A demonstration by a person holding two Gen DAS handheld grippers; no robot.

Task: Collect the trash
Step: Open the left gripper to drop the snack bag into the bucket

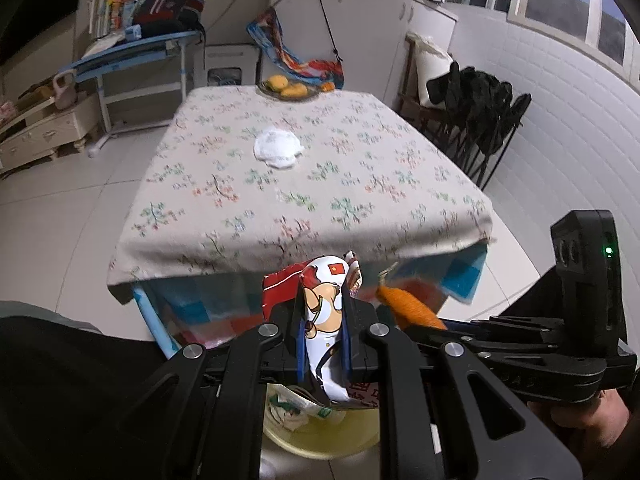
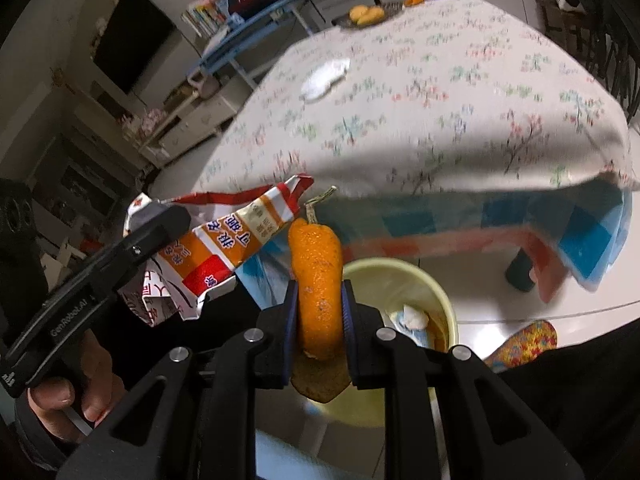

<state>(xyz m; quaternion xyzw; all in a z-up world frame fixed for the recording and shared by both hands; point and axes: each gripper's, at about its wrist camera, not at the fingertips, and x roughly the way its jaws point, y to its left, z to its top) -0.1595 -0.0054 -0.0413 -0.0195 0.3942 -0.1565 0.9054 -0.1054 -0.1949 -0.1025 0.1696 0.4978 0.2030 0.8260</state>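
Note:
My left gripper (image 1: 323,320) is shut on a crumpled snack wrapper (image 1: 326,312), white, red and orange, held above a pale yellow bin (image 1: 320,440) that holds paper scraps. My right gripper (image 2: 319,312) is shut on an orange peel (image 2: 316,280) with a stem, also held over the bin (image 2: 440,292). The peel (image 1: 408,308) shows to the right of the wrapper in the left wrist view; the wrapper (image 2: 224,248) shows to the left of the peel in the right wrist view. A crumpled white tissue (image 1: 278,148) lies on the table's middle (image 2: 324,76).
The table (image 1: 360,208) has a floral cloth, its near edge just beyond both grippers. A plate of yellow fruit (image 1: 288,86) sits at its far edge. Black folding chairs (image 1: 480,120) stand right of the table. A blue desk (image 1: 132,56) stands at the back left.

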